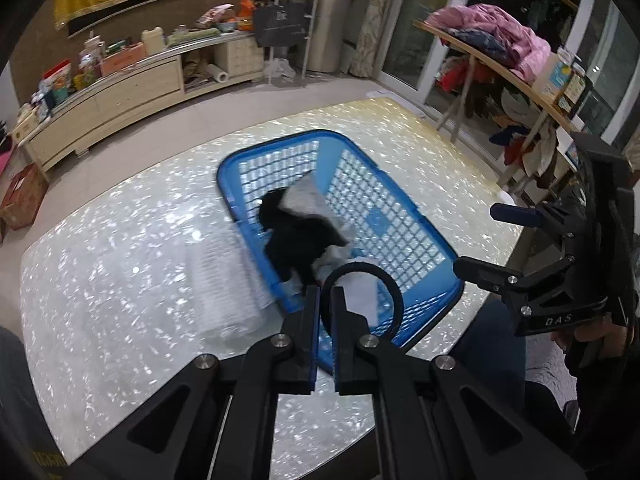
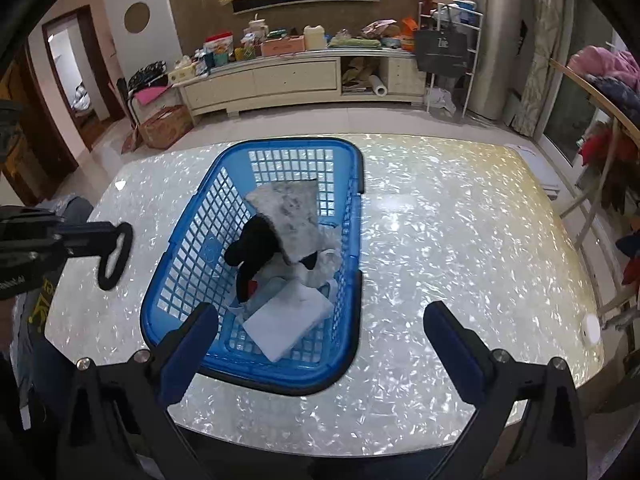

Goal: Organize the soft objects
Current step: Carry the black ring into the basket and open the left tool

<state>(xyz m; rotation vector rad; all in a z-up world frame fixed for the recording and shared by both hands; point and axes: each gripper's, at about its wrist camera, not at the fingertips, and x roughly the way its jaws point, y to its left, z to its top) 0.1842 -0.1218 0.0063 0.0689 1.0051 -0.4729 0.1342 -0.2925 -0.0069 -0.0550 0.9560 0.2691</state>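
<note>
Left claw [image 1: 326, 300] clamped on black hair band [image 1: 394, 280], above blue basket [image 2: 176, 264] rim. Right claw [image 2: 320, 332] spread wide apart over surface [image 2: 460, 248].

Tabletop right of basket: the pearly, shell-flecked table [image 2: 460, 240] lies bare from the blue plastic lattice basket [image 2: 192, 248] to its far and right edges; wide passage.
Tabletop left of basket: a bare strip, partly taken by the left gripper [image 2: 114, 256] pinching a black elastic loop [image 2: 116, 258] above it.
Basket opening: open at the top; lattice walls bar entry from the sides.
Basket floor: crowded by a grey fuzzy cloth [image 2: 288, 216], a black soft item [image 2: 256, 248] and a white flat pad [image 2: 290, 320]; the far end shows bare lattice.
Near edge: the right gripper [image 2: 320, 320], jaws spread wide, straddles the basket's near right corner.
</note>
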